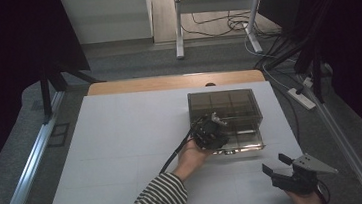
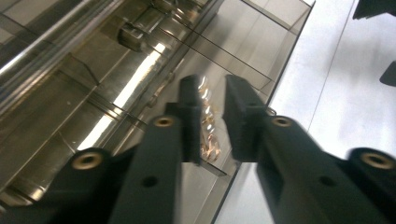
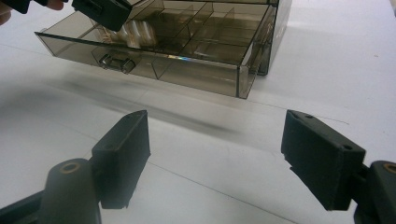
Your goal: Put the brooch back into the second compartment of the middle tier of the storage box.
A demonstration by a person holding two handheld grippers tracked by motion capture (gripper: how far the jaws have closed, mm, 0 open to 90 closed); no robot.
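Note:
A smoky see-through drawer box (image 1: 229, 106) stands on the white table, its divided drawer (image 3: 196, 74) pulled out toward me. My left gripper (image 1: 212, 127) hangs over the drawer's front left corner, pointing down into a compartment. Its jaws (image 2: 212, 88) stand a narrow gap apart, and through that gap a shiny, crinkly clear item (image 2: 209, 140) lies in the compartment below, not pressed by the pads. In the right gripper view the same item (image 3: 133, 32) rests just under the left gripper's tips (image 3: 100, 11). My right gripper (image 1: 277, 166) waits wide open at the table's front right, nothing between its jaws (image 3: 219, 140).
The drawer's small handle (image 3: 114, 61) faces me on its front wall. Bare white table (image 1: 123, 152) stretches left of the box. A metal rail (image 1: 29, 162) runs along the left side, and cables and a power strip (image 1: 303, 97) lie on the right.

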